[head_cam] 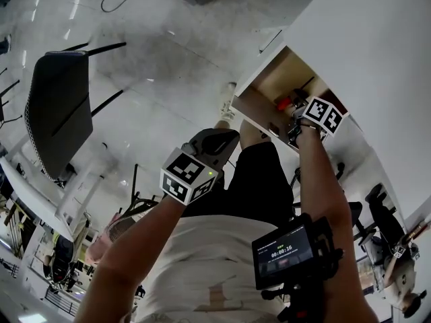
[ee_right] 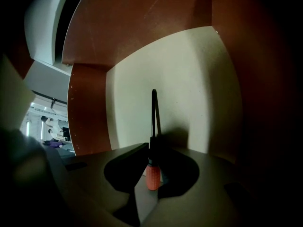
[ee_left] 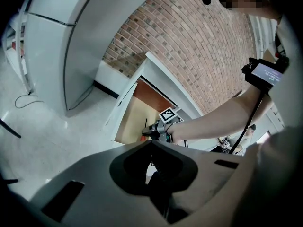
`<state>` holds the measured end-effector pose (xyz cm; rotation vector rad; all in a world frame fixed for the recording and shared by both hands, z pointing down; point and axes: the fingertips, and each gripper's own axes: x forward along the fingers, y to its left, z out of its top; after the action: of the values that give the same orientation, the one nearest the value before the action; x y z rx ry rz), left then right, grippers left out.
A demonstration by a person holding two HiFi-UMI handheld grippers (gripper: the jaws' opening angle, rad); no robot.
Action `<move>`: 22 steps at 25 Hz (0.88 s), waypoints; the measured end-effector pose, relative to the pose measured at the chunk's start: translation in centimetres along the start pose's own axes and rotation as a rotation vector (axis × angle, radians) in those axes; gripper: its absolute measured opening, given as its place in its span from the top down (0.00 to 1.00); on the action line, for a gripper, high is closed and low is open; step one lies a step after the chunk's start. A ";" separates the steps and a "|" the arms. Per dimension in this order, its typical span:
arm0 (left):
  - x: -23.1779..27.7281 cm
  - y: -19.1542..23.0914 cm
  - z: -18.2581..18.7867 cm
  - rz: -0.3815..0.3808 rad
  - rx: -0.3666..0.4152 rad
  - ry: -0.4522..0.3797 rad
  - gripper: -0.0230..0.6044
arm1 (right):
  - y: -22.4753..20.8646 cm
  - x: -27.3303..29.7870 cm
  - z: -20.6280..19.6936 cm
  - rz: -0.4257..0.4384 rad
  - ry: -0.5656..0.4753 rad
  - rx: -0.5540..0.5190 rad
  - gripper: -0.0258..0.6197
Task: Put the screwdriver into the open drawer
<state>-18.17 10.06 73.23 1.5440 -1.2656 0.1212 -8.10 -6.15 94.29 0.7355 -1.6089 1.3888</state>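
The screwdriver [ee_right: 152, 174] has an orange handle and a black shaft that points toward the drawer's back wall. My right gripper [ee_right: 151, 148] is shut on its handle, inside the open drawer [ee_right: 189, 79] with its cream floor and brown sides. In the head view the right gripper [head_cam: 294, 116] reaches over the drawer's front edge [head_cam: 259, 110], with a bit of orange handle [head_cam: 283, 103] showing. My left gripper [head_cam: 217, 138] hangs over the floor, short of the drawer, shut and holding nothing. The left gripper view shows its tips [ee_left: 152, 143] aimed at the drawer [ee_left: 128, 119].
The drawer belongs to a white cabinet [head_cam: 377, 46]. A dark chair [head_cam: 57, 106] stands on the pale floor to the left. A small screen [head_cam: 286, 251] is strapped to the right forearm. A brick wall [ee_left: 199, 46] rises behind the cabinet.
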 end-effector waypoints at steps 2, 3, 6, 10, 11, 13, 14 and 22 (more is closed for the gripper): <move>0.1 0.1 -0.1 0.001 -0.002 0.002 0.93 | -0.1 0.1 -0.2 0.000 0.002 0.006 0.85; 0.1 0.1 -0.2 0.001 -0.003 0.003 0.93 | -0.1 0.1 -0.2 0.003 0.000 0.010 0.85; 0.2 0.0 -0.2 -0.001 -0.002 0.004 0.93 | -0.2 0.1 -0.2 0.006 0.001 0.004 0.85; 0.5 -0.1 -0.3 -0.002 -0.002 0.007 0.93 | -0.3 0.3 -0.7 -0.004 0.038 -0.024 0.85; 0.5 -0.1 -0.3 -0.003 -0.001 0.009 0.93 | -0.3 0.3 -0.8 -0.006 0.042 -0.025 0.85; 0.5 -0.2 -0.4 -0.006 -0.001 0.011 0.93 | -0.3 0.2 -0.8 -0.007 0.043 -0.031 0.85; 0.4 -0.3 -0.5 -0.006 0.000 0.012 0.93 | -0.3 0.2 -1.0 -0.008 0.049 -0.038 0.85; -0.3 -0.1 -0.7 0.001 0.006 0.014 0.93 | -0.4 -0.2 -1.4 -0.015 0.057 -0.067 0.78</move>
<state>-17.92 10.76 73.24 1.5448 -1.2564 0.1358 -7.34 -4.87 94.34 0.6610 -1.5949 1.3270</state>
